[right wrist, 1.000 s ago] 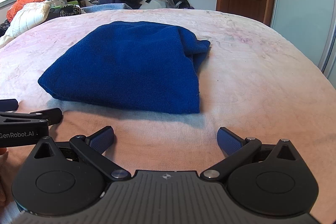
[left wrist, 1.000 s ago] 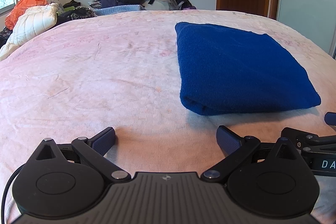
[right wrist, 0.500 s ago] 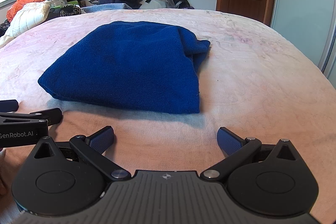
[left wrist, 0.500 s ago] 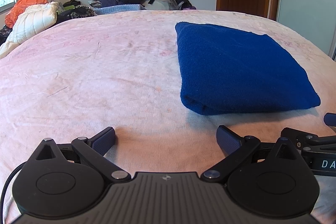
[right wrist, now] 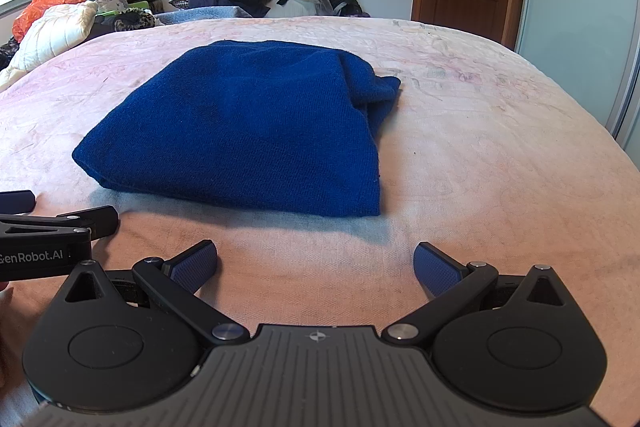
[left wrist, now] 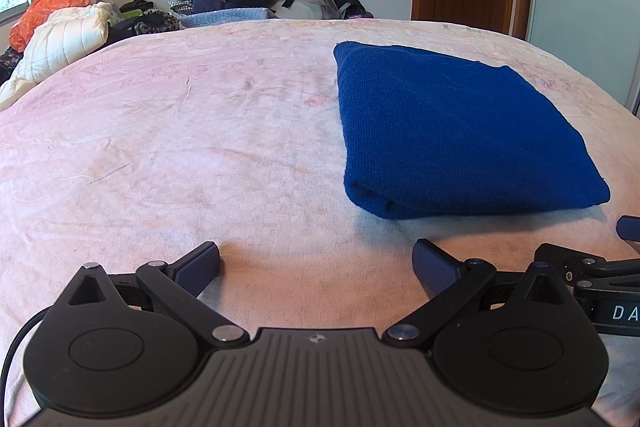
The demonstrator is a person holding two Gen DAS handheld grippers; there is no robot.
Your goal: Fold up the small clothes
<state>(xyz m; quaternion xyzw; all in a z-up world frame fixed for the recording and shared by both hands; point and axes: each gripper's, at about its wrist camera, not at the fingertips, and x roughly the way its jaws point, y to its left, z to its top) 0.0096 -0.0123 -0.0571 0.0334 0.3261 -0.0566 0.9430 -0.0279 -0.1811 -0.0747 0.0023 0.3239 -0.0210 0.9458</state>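
Nothing has visibly moved since the earlier frames: both tools stay low over the pink bedspread [left wrist: 168,155]. Jaws on the left gripper [left wrist: 316,263] and the right gripper [right wrist: 316,263] are spread wide, holding nothing. Ahead of them, the folded blue cloth [right wrist: 248,131] lies flat, right of the left gripper and just beyond the right one's fingertips.
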